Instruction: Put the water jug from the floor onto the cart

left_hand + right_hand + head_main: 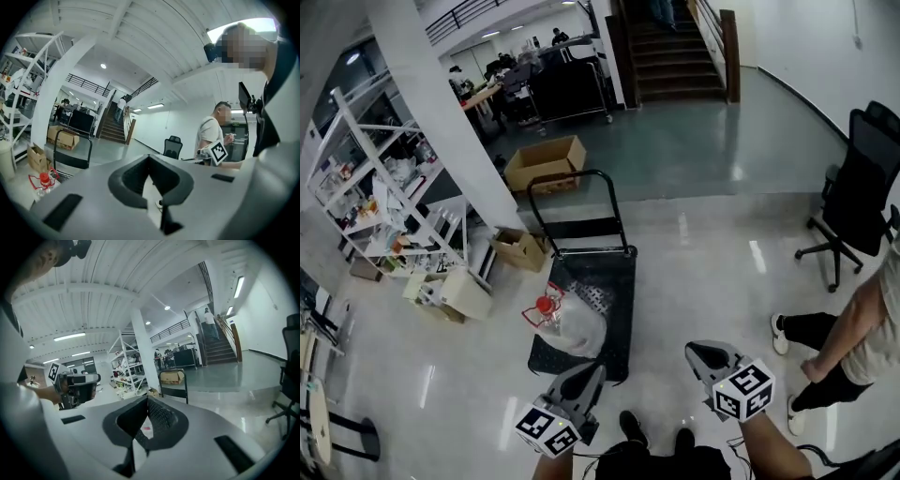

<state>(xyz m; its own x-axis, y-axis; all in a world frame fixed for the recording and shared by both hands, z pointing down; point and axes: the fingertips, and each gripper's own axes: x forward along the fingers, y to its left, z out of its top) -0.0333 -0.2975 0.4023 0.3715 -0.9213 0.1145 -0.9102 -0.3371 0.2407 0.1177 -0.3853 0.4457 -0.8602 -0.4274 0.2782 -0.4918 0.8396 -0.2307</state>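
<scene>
— Well, what sort of room is it?

— Big open hall. Glossy pale floor (703,234) throwing back the ceiling lights, a white pillar (441,103) cutting across on the left, stairs (675,56) at the far end. A white rack (384,187) full of clutter stands by the pillar, a black chair (858,187) is off to the right, and cardboard boxes (546,161) lie about near the pillar. Another person (839,342) stands just to the right.

— Anything you can read?

— Print on the boxes is too small. Each gripper's cube (743,389) carries black-and-white square markers, that's all.

— And the jug?

— Clear plastic, red cap, red handle. The jug (572,326) sits on the black deck of the cart (614,281), over toward its left edge.

— The grippers?

— Both low at the cart's near end, apart from the jug. The left gripper (150,161) has its tips together, nothing between them; the right gripper (147,401) is closed and empty too.
</scene>
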